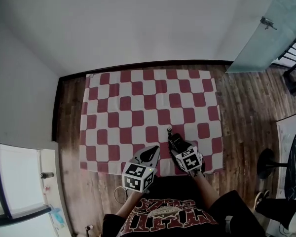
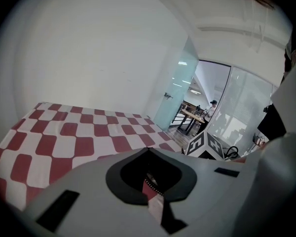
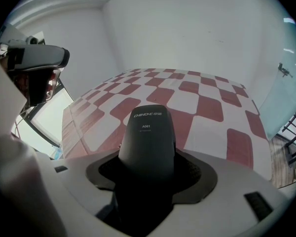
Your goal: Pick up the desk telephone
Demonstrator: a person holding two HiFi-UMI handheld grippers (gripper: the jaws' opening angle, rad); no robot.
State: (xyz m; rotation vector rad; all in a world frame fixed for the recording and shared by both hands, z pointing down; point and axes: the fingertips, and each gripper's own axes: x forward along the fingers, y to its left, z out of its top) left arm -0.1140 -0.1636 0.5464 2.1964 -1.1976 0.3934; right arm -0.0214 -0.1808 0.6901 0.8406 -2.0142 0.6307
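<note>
The black telephone handset [image 3: 148,132], printed CHINO-E A061, stands up between the jaws of my right gripper [image 3: 148,177], which is shut on it. In the head view the handset [image 1: 175,142] is above the near edge of the red-and-white checked cloth [image 1: 138,102], and a thin black cord [image 1: 168,131] trails from its far end. My left gripper [image 1: 149,154] sits just to its left, also at the near edge. In the left gripper view my left gripper [image 2: 150,174] is shut with nothing in it. No telephone base is in view.
The checked cloth covers a table [image 1: 69,112] with wooden floor showing at both sides. A white wall runs along the far edge. A glass door [image 1: 266,28] stands at the far right, with a black chair base [image 1: 269,164] at the right. The person's dark shirt [image 1: 167,216] fills the bottom.
</note>
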